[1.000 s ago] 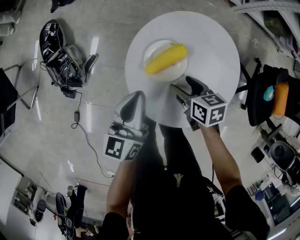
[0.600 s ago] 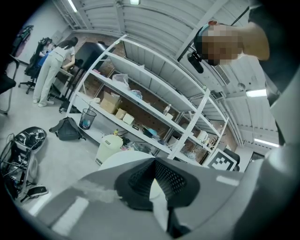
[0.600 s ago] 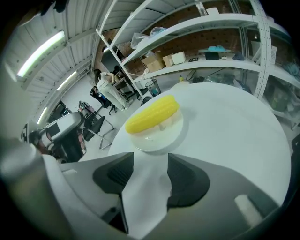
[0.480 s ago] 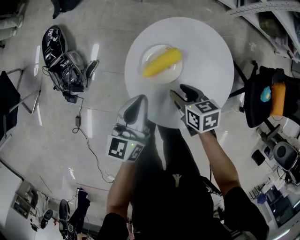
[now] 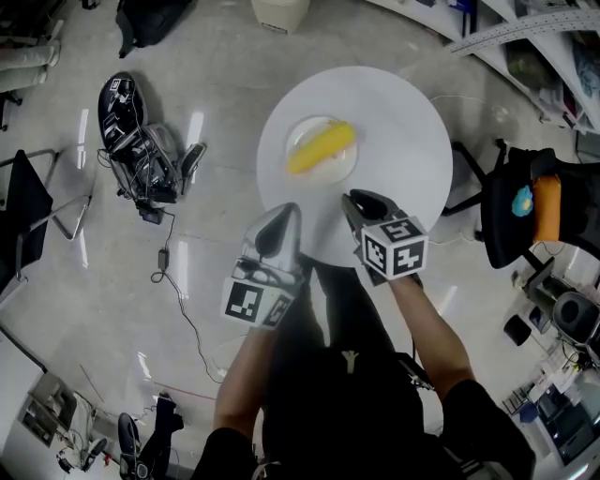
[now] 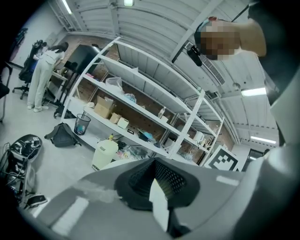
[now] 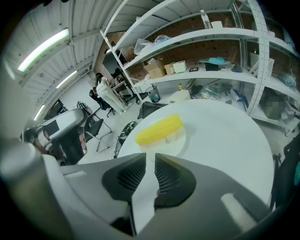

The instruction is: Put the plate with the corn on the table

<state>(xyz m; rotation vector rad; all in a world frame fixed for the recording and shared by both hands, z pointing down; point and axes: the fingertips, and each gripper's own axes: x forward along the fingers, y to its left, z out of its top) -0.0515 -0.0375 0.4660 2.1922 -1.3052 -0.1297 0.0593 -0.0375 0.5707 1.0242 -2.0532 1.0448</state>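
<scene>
2 tools empty | plate (image 5: 302, 128) with corn (image 5: 322, 149) sits on desk (image 5: 403, 150), clear of both | right tool (image 5: 361, 201) jaws just closing to a slit | left tool (image 5: 286, 214) jaws pressed together | placing looks done, nothing left

We count one round white table (image 5: 403, 141), one small white plate (image 5: 328, 170), one yellow corn cob (image 5: 322, 148), two grey handheld grippers, the left gripper (image 5: 284, 212) and the right gripper (image 5: 361, 198), one black backpack (image 5: 155, 17) and one cream plastic bin (image 5: 279, 11)
</scene>
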